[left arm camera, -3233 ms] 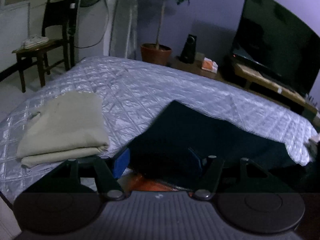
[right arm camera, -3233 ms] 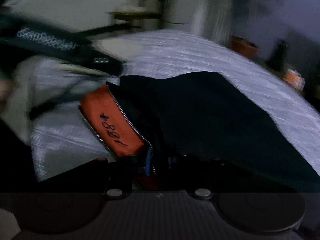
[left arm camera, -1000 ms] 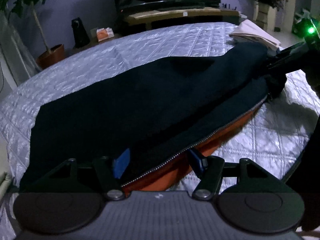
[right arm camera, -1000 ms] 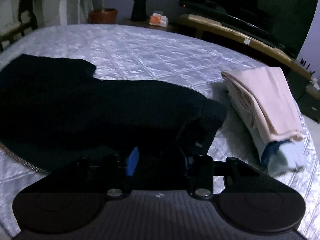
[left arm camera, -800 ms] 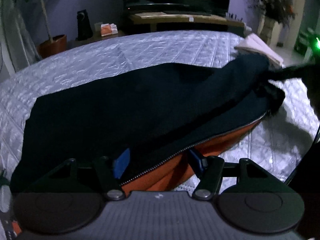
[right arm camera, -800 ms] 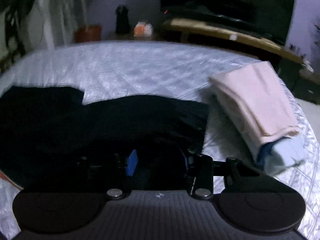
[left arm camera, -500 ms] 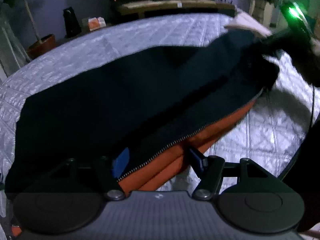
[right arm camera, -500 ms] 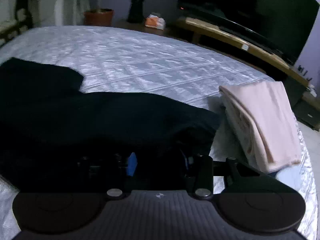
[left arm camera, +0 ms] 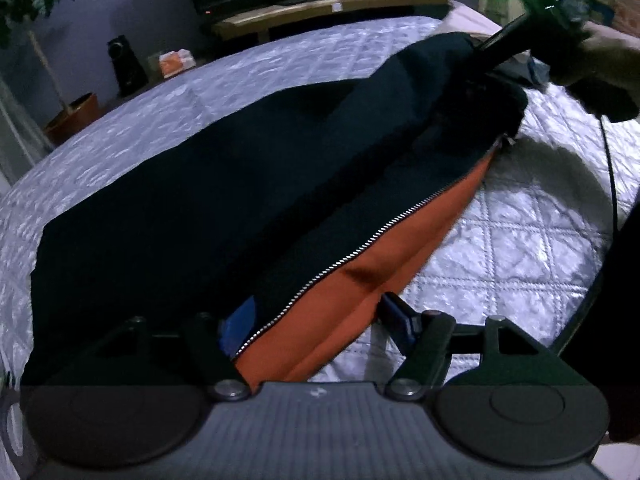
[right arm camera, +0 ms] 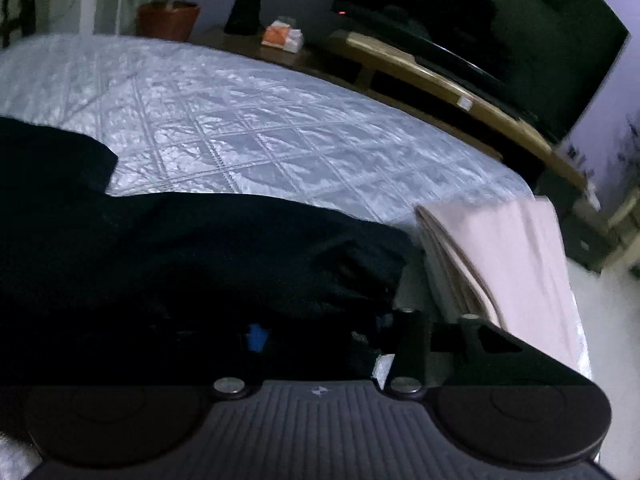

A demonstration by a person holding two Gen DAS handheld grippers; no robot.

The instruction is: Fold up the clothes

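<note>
A dark navy zip jacket (left arm camera: 224, 200) with orange lining (left arm camera: 360, 304) lies stretched across the quilted silver bedspread (left arm camera: 520, 240). My left gripper (left arm camera: 316, 320) has its jaws apart around the jacket's near edge, the zipper and lining between the blue pads. My right gripper (right arm camera: 316, 334) sits over the jacket's far end (right arm camera: 200, 264), jaws apart with dark cloth between them. In the left wrist view the right gripper (left arm camera: 504, 40) is at the jacket's far end, held by a hand.
A folded pink garment pile (right arm camera: 516, 264) lies on the bed's right edge next to the jacket. Beyond the bed stand a TV (right arm camera: 480, 20) on a wooden stand, a speaker (right arm camera: 246, 0), an orange box (right arm camera: 282, 36) and a potted plant (right arm camera: 168, 20).
Both grippers keep the jacket stretched between them. The left view has dropped closer to the near edge, showing more orange lining. The right view has tilted and shifted toward the pink pile.
</note>
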